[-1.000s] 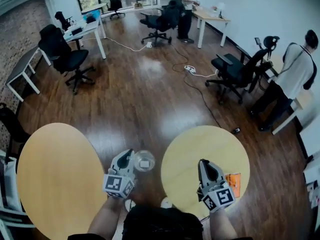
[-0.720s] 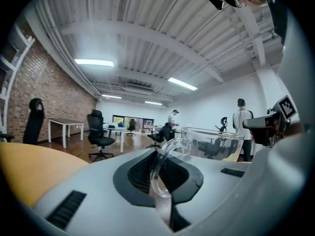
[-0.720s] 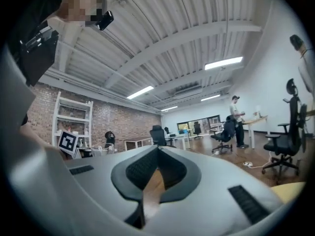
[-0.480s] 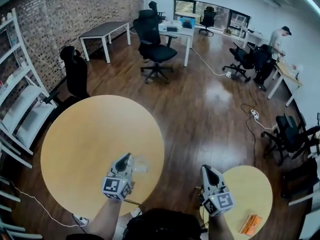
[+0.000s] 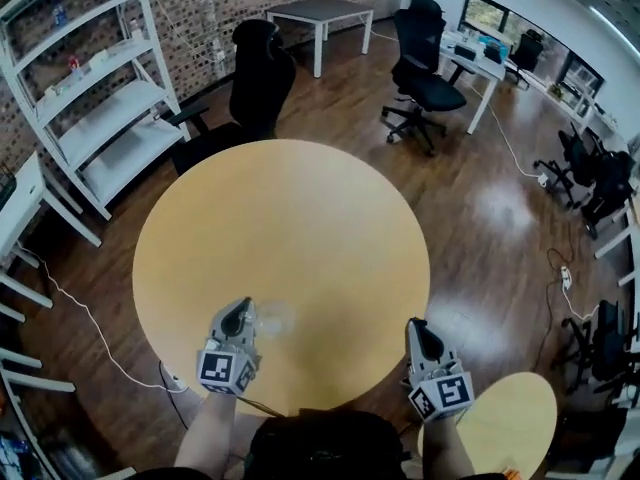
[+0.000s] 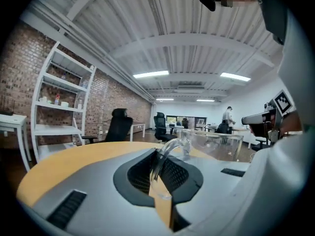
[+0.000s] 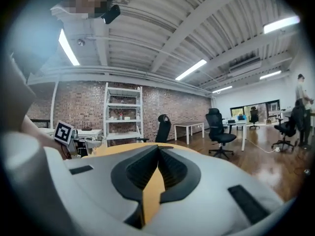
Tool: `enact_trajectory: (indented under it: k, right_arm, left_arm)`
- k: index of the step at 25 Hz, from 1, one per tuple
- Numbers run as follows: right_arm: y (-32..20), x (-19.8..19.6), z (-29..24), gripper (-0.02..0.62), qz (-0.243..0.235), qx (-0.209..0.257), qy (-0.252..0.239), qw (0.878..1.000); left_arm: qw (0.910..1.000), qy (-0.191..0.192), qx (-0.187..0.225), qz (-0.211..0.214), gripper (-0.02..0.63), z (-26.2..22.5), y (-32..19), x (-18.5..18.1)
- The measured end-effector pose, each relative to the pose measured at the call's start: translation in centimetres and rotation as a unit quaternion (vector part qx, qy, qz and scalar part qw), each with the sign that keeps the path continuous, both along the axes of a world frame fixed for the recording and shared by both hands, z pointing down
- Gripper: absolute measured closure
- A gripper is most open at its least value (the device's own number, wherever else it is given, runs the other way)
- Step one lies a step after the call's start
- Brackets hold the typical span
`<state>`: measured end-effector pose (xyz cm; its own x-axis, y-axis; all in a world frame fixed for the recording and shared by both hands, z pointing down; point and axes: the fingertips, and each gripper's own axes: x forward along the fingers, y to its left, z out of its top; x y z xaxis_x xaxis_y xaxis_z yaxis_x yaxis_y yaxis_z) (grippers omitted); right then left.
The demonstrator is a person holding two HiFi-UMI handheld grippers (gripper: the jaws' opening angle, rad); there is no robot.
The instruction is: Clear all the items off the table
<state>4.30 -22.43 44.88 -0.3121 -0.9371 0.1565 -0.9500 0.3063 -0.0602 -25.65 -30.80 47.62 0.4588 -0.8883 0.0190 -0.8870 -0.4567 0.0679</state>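
Observation:
A clear glass mug (image 5: 276, 319) hangs over the near part of the large round wooden table (image 5: 290, 218). My left gripper (image 5: 238, 322) is shut on its handle. In the left gripper view the curved handle (image 6: 166, 152) sits pinched between the jaws, and the mug's body (image 6: 211, 140) sticks out to the right. My right gripper (image 5: 417, 330) is at the table's near right edge. In the right gripper view its jaws (image 7: 156, 164) are shut with nothing between them. I see nothing else on the tabletop.
A white shelf rack (image 5: 100, 98) stands to the left along the brick wall. A black office chair (image 5: 255, 88) is at the table's far side. A smaller round table (image 5: 510, 420) shows at the lower right. A white cable (image 5: 80, 318) lies on the floor at left.
The view has swung left: the large round table now lies under both grippers, and the small table has slid off to the lower right. The left gripper still holds the mug.

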Motion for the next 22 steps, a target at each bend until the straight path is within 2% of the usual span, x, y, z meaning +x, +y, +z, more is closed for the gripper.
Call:
enact_trajectory:
  k: [5, 9, 14, 18, 22]
  right_arm:
    - [-4.9, -9.1, 1.7, 0.591, -0.073, -0.027, -0.040, 0.996]
    - [-7.2, -14.1, 1.6, 0.591, -0.126, -0.034, -0.066, 0.989]
    - [-9.2, -14.9, 4.2, 0.591, -0.150, -0.067, -0.056, 0.985]
    - [-10.6, -15.6, 5.8, 0.591, -0.172, -0.095, -0.042, 0.980]
    - [-11.3, -16.6, 7.7, 0.591, -0.191, -0.114, -0.034, 0.974]
  left_arm:
    - [0.9970, -0.004, -0.013, -0.076, 0.603, 1.9, 0.7, -10.0]
    - [0.9913, 0.008, -0.031, -0.127, 0.603, 3.4, 1.0, -15.1]
    - [0.9821, 0.016, -0.046, -0.182, 0.603, 5.8, 1.1, -17.5]
    - [0.9703, 0.009, -0.057, -0.235, 0.603, 8.2, 0.7, -19.4]
    - [0.9599, 0.015, -0.051, -0.275, 0.603, 10.5, -0.7, -21.8]
